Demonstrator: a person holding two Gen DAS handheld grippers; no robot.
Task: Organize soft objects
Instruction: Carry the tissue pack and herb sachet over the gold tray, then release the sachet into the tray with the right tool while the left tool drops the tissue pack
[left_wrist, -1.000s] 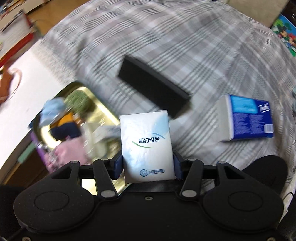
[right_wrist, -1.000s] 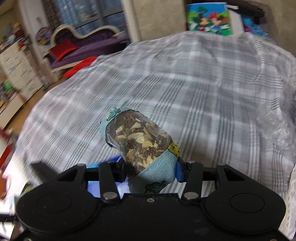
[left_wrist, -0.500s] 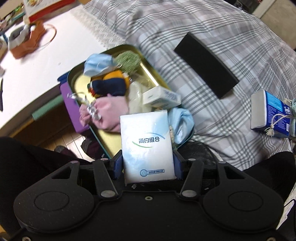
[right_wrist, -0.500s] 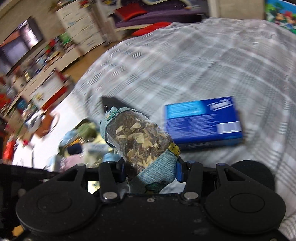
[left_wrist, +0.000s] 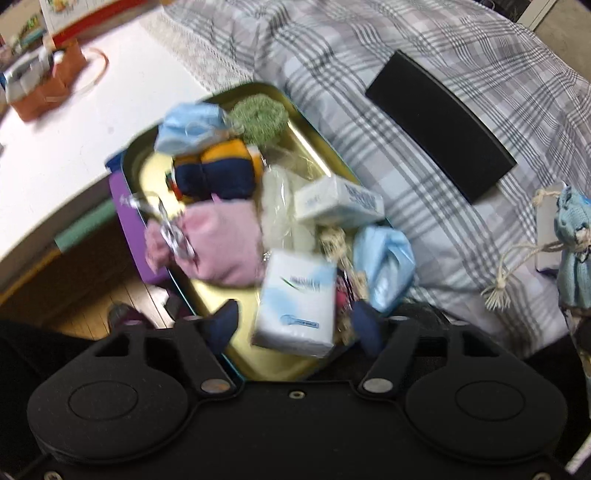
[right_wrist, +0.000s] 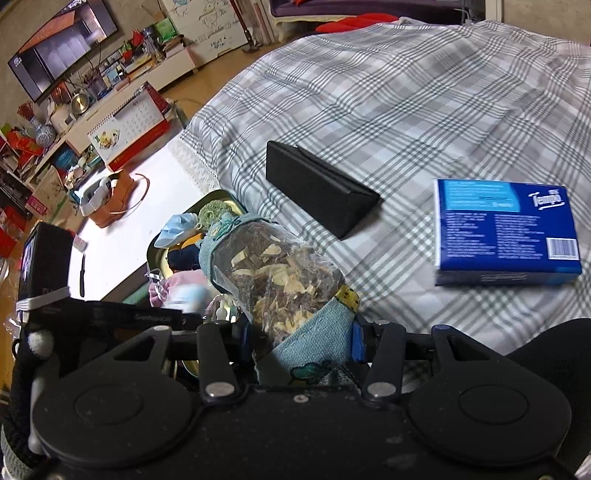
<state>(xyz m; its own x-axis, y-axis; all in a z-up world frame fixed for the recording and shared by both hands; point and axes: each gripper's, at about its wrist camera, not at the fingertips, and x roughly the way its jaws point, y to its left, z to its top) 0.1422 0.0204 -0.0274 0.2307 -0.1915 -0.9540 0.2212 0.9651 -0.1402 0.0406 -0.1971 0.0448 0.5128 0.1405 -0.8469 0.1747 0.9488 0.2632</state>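
Observation:
My left gripper (left_wrist: 295, 325) is open above the near end of a gold metal tin (left_wrist: 306, 118). A white tissue pack (left_wrist: 295, 306), blurred, sits free between the spread fingers over the tin. The tin holds several soft things: a blue face mask (left_wrist: 192, 125), a green scrubber (left_wrist: 258, 116), a navy and orange bundle (left_wrist: 221, 170), a pink cloth (left_wrist: 221, 240). My right gripper (right_wrist: 301, 339) is shut on a teal herb sachet (right_wrist: 280, 273), held above the bed near the tin (right_wrist: 221, 195). The sachet also shows in the left wrist view (left_wrist: 570, 243).
A black case (left_wrist: 439, 125) lies on the plaid bedspread (right_wrist: 424, 92) beyond the tin. A blue tissue box (right_wrist: 506, 229) lies to the right. A white table (left_wrist: 55, 140) with a brown holder (left_wrist: 40, 88) stands left of the tin.
My left gripper has opened and let go of the white tissue pack over the tin. My right gripper has swung toward the tin with the sachet.

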